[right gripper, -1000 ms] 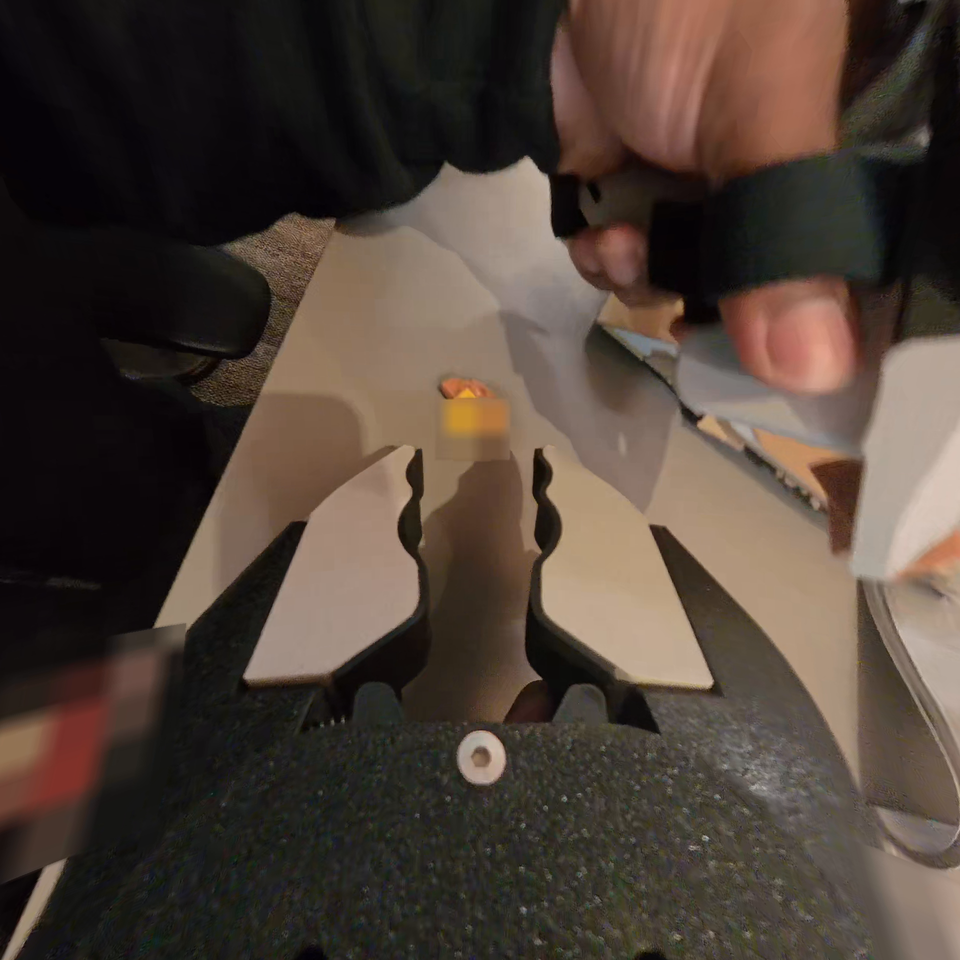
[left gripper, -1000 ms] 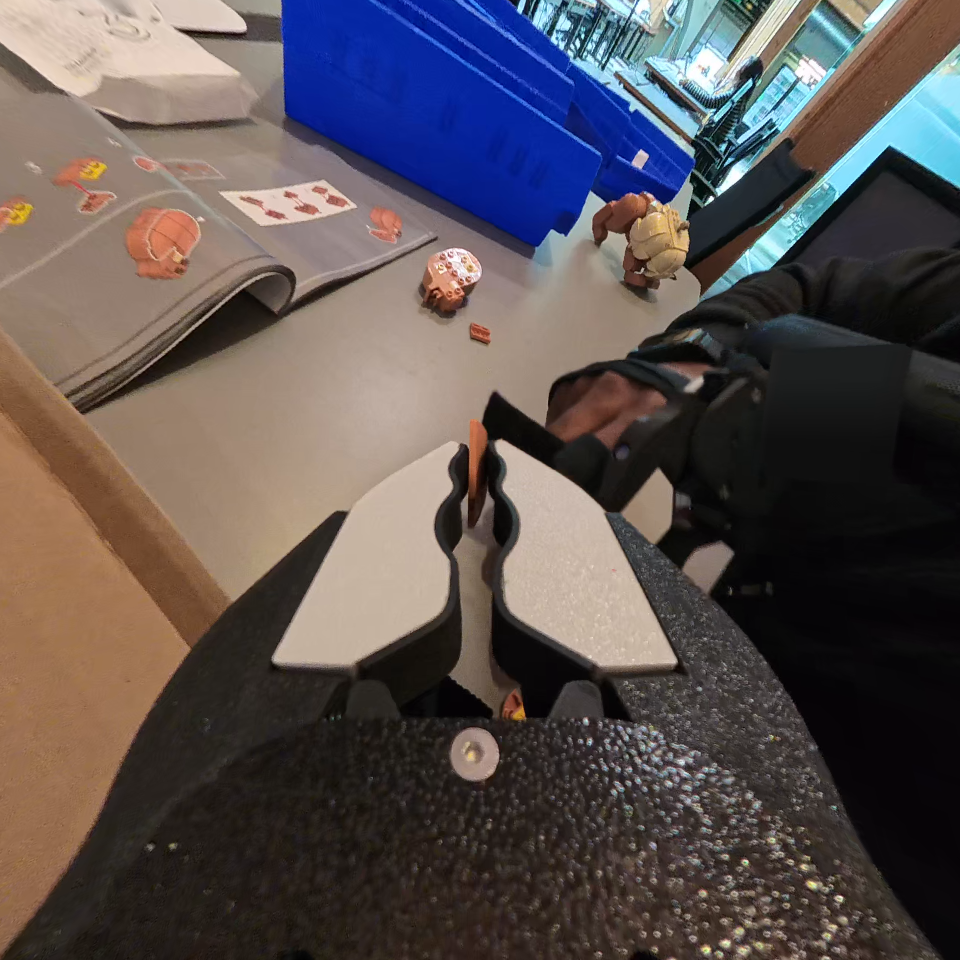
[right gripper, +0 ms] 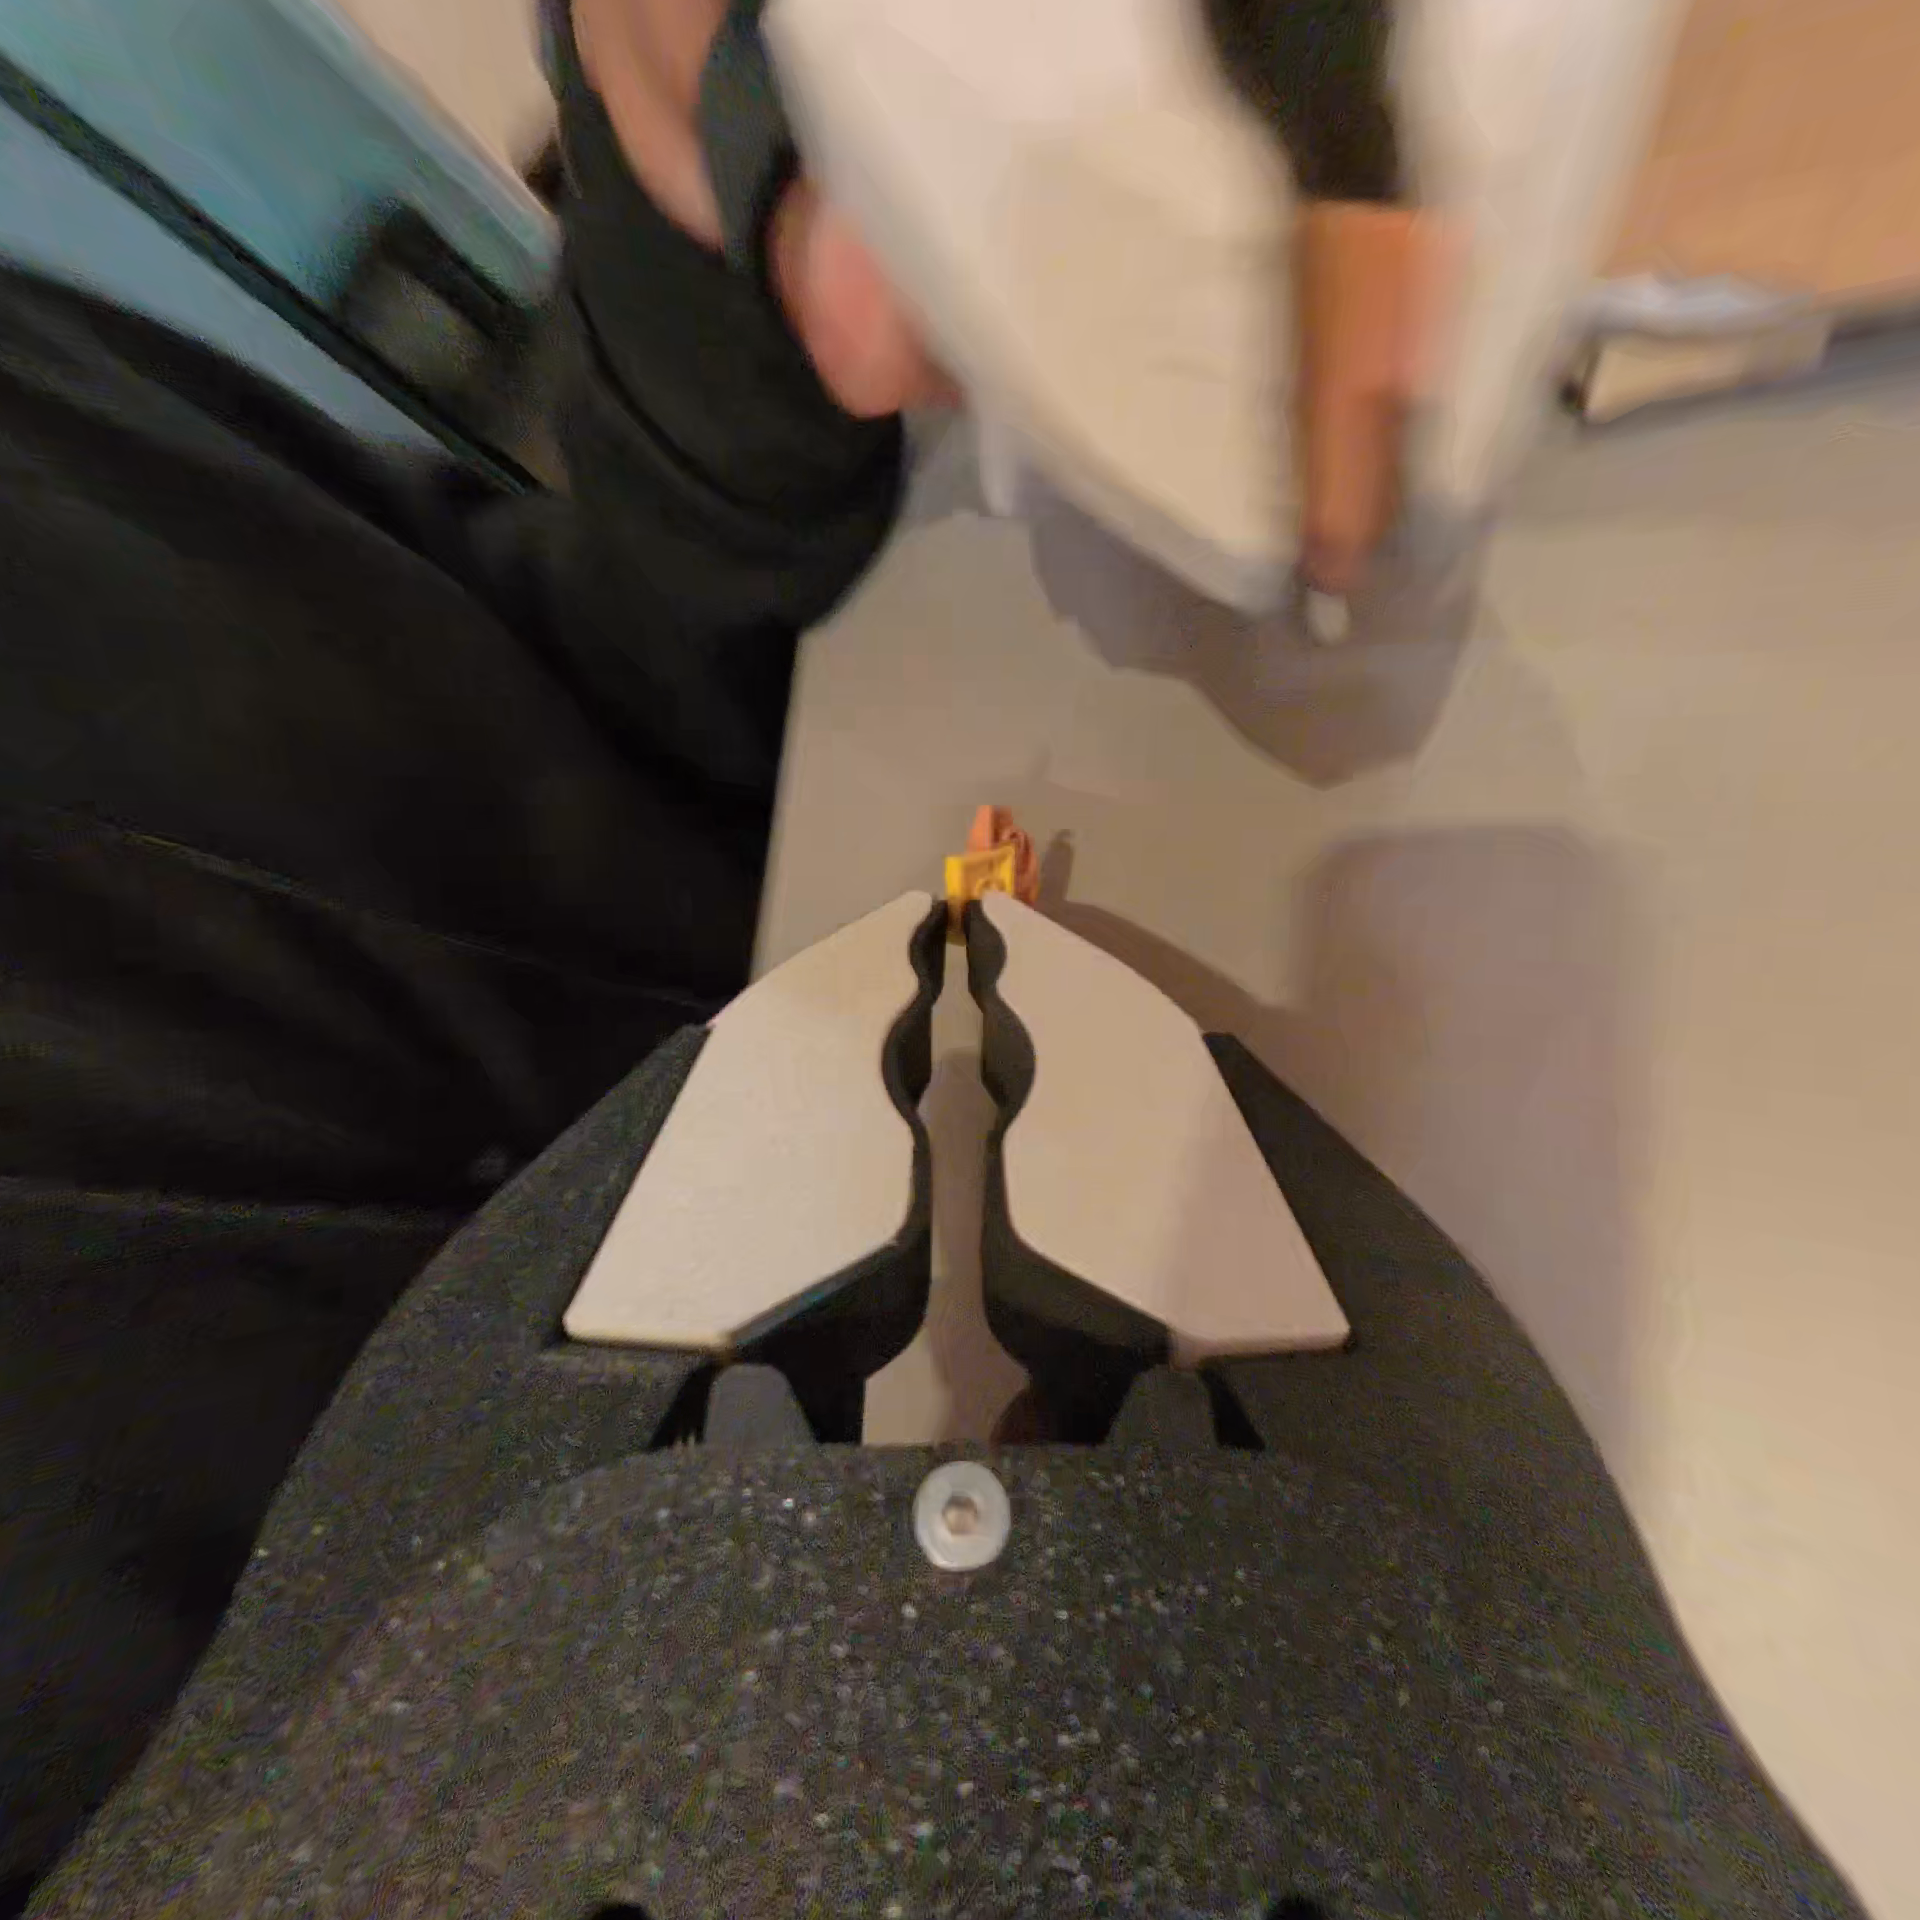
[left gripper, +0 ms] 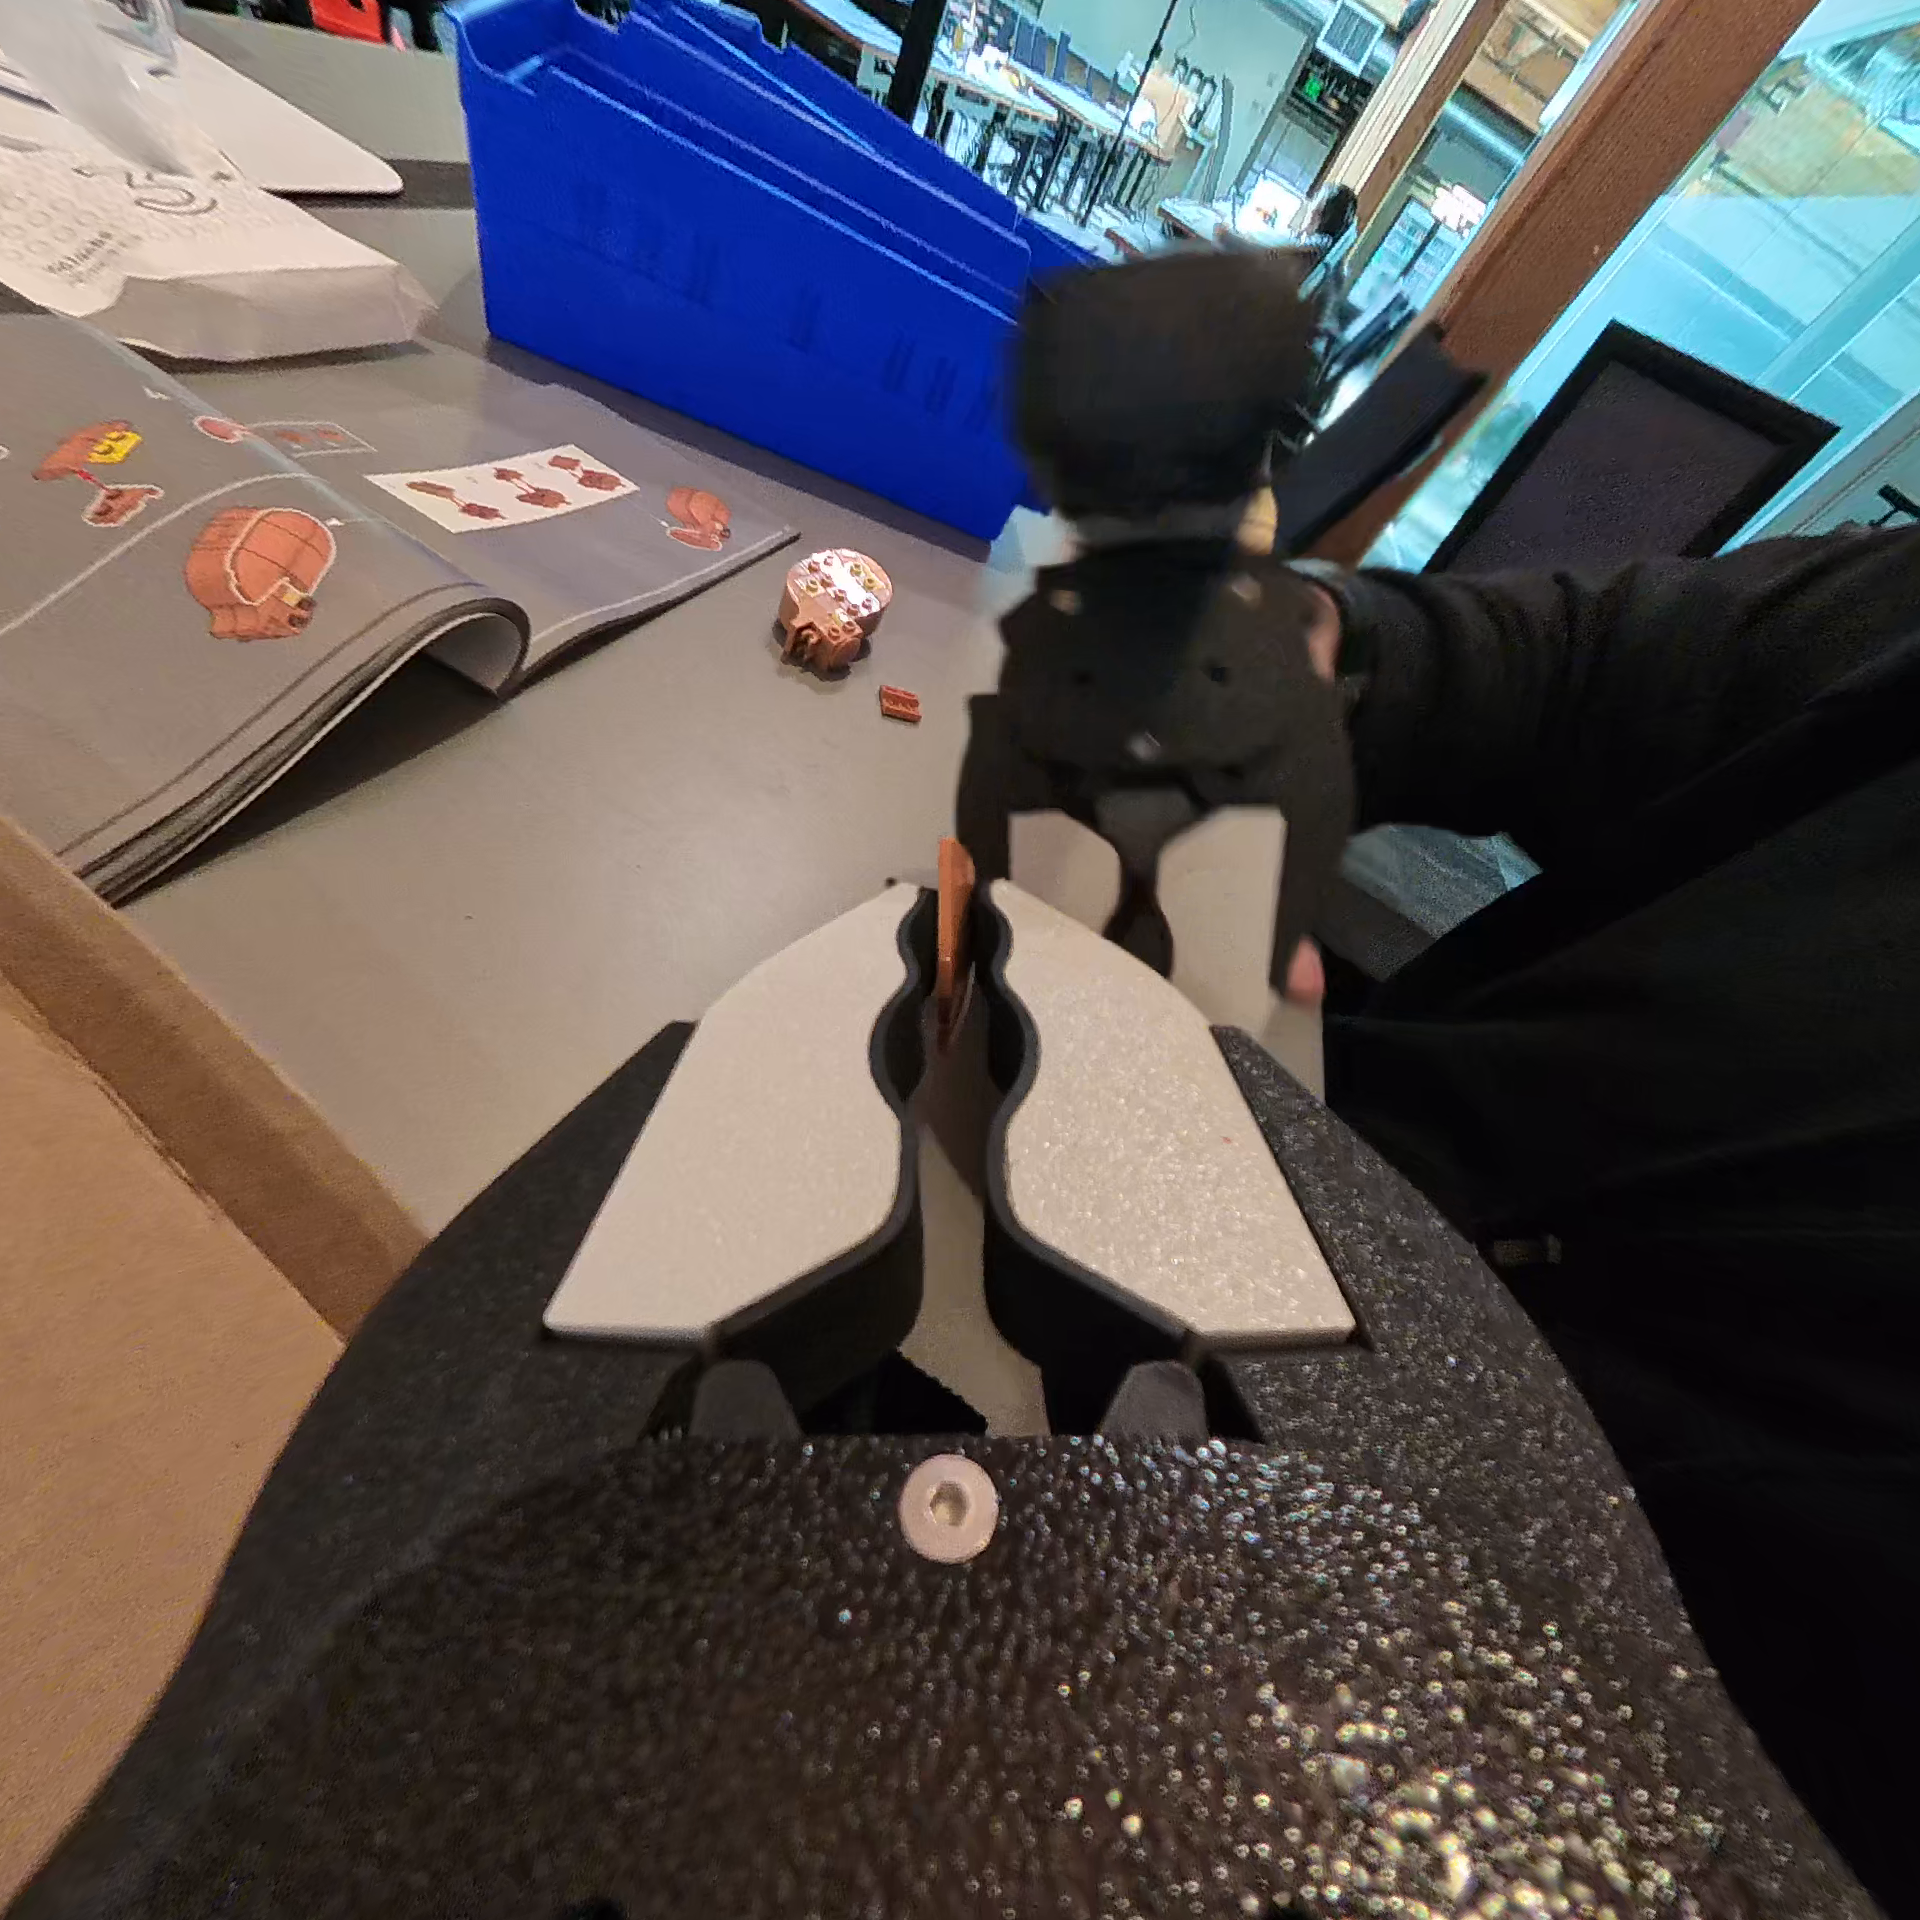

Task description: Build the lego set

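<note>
In the left wrist view, the left gripper (left gripper: 951, 914) pinches a thin flat brown lego plate (left gripper: 953, 940) on its edge, above the grey table (left gripper: 499, 935). A round brown lego lump (left gripper: 831, 615) sits by the open picture book (left gripper: 312, 582).

In the right wrist view, the right gripper (right gripper: 956, 909) squeezes a small yellow lego piece (right gripper: 975, 871) at its tips.

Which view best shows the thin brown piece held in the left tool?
The left wrist view: the brown piece stands sharp, edge-on, clamped between the left tool tips. The right wrist view shows it only motion-blurred.
</note>
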